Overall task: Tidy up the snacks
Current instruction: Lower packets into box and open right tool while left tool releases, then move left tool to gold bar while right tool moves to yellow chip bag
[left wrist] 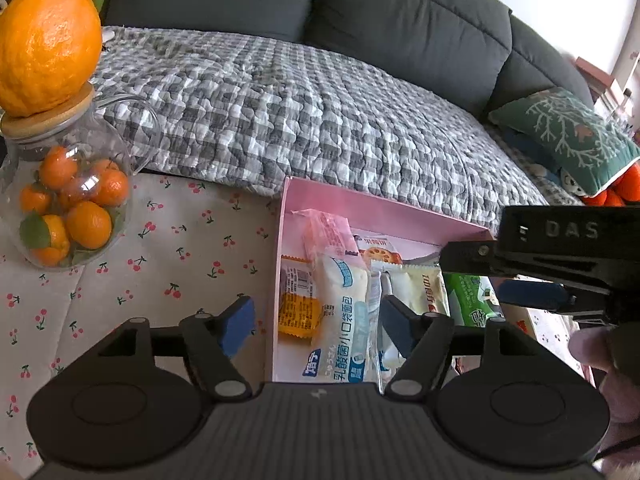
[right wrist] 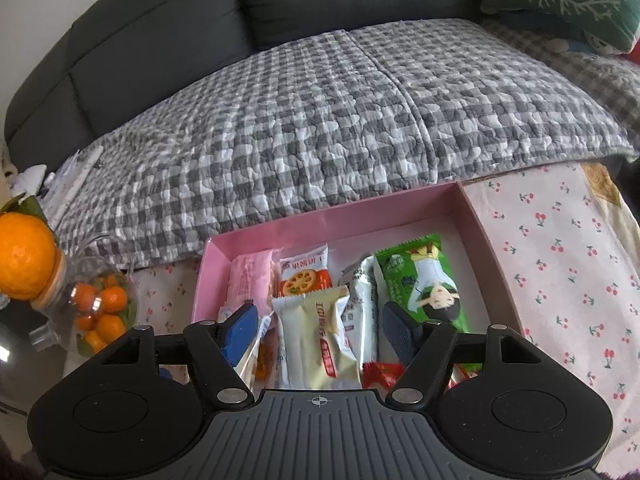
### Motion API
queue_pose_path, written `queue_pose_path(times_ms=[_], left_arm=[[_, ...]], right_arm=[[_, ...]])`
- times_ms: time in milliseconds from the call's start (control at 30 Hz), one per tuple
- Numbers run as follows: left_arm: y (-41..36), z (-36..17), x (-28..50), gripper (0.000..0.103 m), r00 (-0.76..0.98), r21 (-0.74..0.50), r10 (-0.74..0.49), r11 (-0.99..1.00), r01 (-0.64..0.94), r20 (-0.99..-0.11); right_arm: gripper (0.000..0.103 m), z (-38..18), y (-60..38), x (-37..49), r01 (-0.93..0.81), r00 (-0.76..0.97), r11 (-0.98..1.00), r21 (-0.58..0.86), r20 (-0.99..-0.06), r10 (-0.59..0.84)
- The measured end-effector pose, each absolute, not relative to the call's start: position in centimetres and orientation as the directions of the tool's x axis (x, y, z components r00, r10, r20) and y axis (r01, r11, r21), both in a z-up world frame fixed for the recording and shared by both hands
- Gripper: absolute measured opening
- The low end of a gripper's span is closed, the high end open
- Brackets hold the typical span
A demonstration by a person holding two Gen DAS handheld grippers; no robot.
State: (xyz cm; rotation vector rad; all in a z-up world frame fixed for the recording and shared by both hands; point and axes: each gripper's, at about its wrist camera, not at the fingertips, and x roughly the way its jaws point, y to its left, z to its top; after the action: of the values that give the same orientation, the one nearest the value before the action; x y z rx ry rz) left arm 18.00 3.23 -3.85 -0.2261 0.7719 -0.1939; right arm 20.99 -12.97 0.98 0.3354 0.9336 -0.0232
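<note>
Both claws, left claw (left wrist: 316,326) and right claw (right wrist: 316,330), spread, empty, over pink box (right wrist: 400,204) at table's far edge; risk snagging cream packet (right wrist: 320,344), dragging neighbours out.

The box (right wrist: 496,248) stands on the surface (right wrist: 560,264), its far wall next to the sofa (right wrist: 320,112). Inside it the snack packs (right wrist: 316,344) lie side by side. A jar (left wrist: 68,200) stands left of the box, with a fruit (left wrist: 48,40) on its lid. A cushion (left wrist: 568,136) lies on the sofa, far right.
</note>
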Motion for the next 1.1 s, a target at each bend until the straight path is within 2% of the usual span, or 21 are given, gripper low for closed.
queue_pose_path(times_ms=[400, 667, 1000, 1100], left_arm=[[2.8, -1.8, 15.1, 0.088, 0.678, -0.203, -0.203, 0.976, 0.080, -0.706], [2.6, -0.8, 12.2, 0.102, 0.655, -0.167, -0.176, 0.983, 0.077, -0.735], [3.1, -0.6, 8.8, 0.102, 0.600, -0.141, -0.144, 0.989, 0.053, -0.787], [3.2, -0.7, 8.1, 0.102, 0.603, -0.149, -0.145, 0.988, 0.043, -0.785]], right_arm=[[0.078, 3.8, -14.7, 15.4, 0.173, 0.611, 0.937, 0.302, -0.779, 0.139], [0.085, 5.4, -14.8, 10.7, 0.111, 0.621, 0.948, 0.300, -0.765, 0.169], [0.086, 5.5, -14.6, 7.2, 0.090, 0.600, 0.948, 0.306, -0.777, 0.194], [0.089, 5.0, -14.6, 6.6, 0.098, 0.593, 0.951, 0.293, -0.785, 0.180]])
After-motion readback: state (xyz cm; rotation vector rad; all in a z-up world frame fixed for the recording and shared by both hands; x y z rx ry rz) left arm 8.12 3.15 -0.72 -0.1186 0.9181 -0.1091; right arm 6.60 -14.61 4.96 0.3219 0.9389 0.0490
